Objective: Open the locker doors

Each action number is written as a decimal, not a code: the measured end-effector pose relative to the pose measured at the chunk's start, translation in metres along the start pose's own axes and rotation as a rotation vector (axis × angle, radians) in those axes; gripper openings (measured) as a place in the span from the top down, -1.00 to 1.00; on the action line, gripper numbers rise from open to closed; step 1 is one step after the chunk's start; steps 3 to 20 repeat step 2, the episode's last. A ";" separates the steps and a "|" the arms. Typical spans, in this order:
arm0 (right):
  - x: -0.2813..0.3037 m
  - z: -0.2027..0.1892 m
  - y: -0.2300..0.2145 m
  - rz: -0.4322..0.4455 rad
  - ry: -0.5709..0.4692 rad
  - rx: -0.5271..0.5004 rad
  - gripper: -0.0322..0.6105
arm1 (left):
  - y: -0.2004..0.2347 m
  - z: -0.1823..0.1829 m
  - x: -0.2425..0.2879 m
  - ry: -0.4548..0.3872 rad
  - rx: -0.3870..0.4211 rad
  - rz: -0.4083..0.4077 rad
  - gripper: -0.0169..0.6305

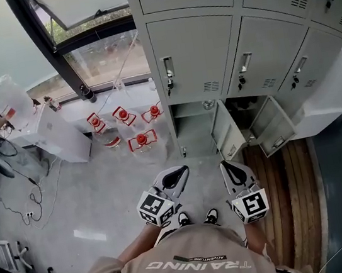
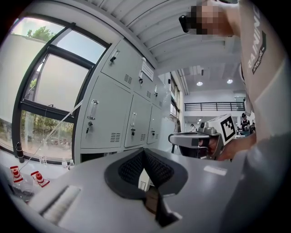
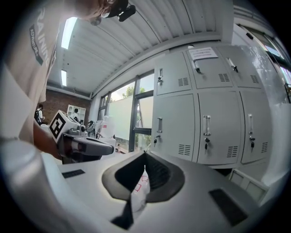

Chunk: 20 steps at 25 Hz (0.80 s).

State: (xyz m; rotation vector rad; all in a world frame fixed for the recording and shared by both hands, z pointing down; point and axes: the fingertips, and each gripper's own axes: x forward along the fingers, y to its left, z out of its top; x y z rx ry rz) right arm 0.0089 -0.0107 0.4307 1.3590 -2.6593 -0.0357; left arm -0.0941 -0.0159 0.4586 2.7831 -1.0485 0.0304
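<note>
**Head view.** Camera high on the person, facing steeply down. The floor (image 1: 103, 193) fills the middle, the window (image 1: 101, 54) the top and the lockers (image 1: 201, 58) the upper right. The left gripper (image 1: 176, 176) and right gripper (image 1: 232, 171) sit close below the lens.

**Left gripper view.** Camera low, tilted upward along its jaws, meeting the lockers (image 2: 109, 113) obliquely from the window side.

**Right gripper view.** Camera low, tilted upward, facing the lockers (image 3: 204, 118) more squarely.

**Shared field.** All three views hold the lockers. Each gripper view catches the other gripper at its edge. What seems the same window appears in all three.
</note>
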 end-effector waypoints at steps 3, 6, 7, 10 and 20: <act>0.002 -0.001 -0.002 -0.002 -0.001 0.011 0.86 | 0.002 -0.004 -0.001 0.008 -0.003 0.002 0.93; 0.002 -0.001 -0.002 -0.002 -0.001 0.011 0.86 | 0.002 -0.004 -0.001 0.008 -0.003 0.002 0.93; 0.002 -0.001 -0.002 -0.002 -0.001 0.011 0.86 | 0.002 -0.004 -0.001 0.008 -0.003 0.002 0.93; 0.002 -0.001 -0.002 -0.002 -0.001 0.011 0.86 | 0.002 -0.004 -0.001 0.008 -0.003 0.002 0.93; 0.002 -0.001 -0.002 -0.002 -0.001 0.011 0.86 | 0.002 -0.004 -0.001 0.008 -0.003 0.002 0.93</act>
